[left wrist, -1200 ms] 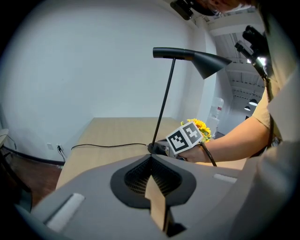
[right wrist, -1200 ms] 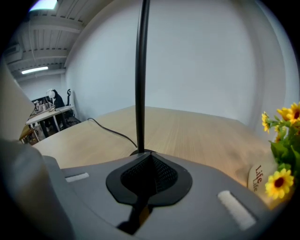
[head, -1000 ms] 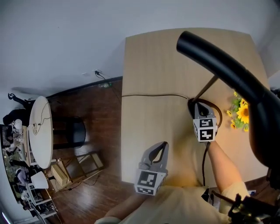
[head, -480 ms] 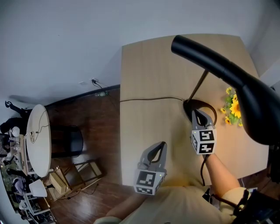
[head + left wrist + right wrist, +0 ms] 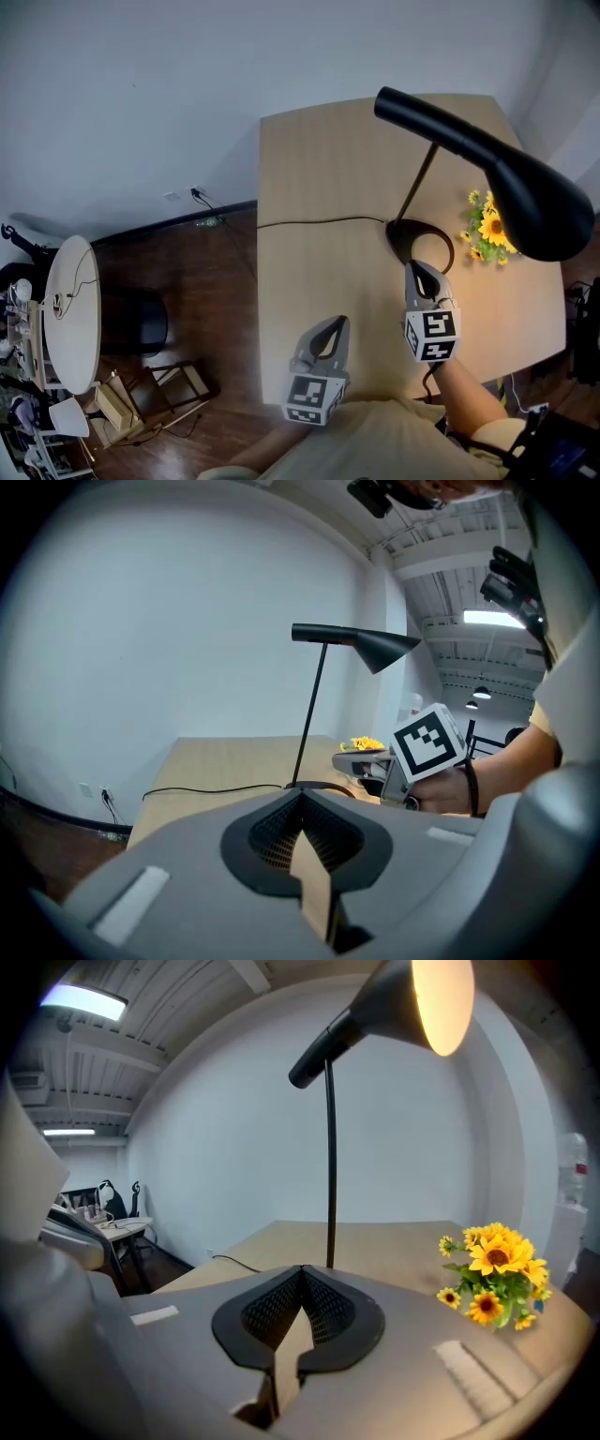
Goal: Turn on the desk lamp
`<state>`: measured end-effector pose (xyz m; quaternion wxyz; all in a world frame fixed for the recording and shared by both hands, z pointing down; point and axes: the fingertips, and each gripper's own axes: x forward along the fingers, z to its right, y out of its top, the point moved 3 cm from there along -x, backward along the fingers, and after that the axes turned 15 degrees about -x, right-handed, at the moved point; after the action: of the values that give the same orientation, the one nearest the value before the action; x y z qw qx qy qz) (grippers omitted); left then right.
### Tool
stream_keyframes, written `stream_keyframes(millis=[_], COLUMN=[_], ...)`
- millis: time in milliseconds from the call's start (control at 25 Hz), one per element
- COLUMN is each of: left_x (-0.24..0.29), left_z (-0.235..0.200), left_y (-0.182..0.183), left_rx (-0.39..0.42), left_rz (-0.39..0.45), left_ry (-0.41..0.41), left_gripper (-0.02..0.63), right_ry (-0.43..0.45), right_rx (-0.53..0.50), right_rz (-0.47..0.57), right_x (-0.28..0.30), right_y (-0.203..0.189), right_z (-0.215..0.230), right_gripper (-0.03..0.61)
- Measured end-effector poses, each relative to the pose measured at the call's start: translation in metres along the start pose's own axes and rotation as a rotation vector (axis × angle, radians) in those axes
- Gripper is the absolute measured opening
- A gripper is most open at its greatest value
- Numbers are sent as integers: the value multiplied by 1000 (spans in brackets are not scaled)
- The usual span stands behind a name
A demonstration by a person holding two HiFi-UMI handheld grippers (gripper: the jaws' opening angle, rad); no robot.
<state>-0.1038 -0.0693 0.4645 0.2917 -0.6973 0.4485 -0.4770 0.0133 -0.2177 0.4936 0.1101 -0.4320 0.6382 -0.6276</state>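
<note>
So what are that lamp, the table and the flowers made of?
Lamp: looks like metal painted matt black; thin stiff stem, smooth shade with a soft sheen.
Table: pale wood or wood-look laminate; faint straight grain, matt.
Flowers: probably artificial, plastic or fabric; very even yellow petals, though I can't tell for sure.

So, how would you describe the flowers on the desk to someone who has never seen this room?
Find the light wooden desk by the white wall, then the black desk lamp on it. Right of the lamp's round base sits a small bunch of sunflowers, the only yellow and green thing there.
</note>
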Motion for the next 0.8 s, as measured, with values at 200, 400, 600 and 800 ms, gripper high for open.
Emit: stream_keyframes(millis=[200,400,600,800], left_x=[-13,-26,-37,-44], left_z=[0,2,12,19], left_y=[-1,-1,1,1], left_rx=[-2,13,45,71], left_rz=[23,42,43,48], left_ry=[-33,-73,-141,-199], left_gripper=[0,0,0,0], right_ry=[-27,-59,-99,-125], right_rx=[-7,-23,-2,16], right_rz=[44,75,73,74], right_x=[-35,-71,-100,-128], right_y=[16,25,24,22], right_z=[-15,-30,-40,-55], right_gripper=[0,0,0,0])
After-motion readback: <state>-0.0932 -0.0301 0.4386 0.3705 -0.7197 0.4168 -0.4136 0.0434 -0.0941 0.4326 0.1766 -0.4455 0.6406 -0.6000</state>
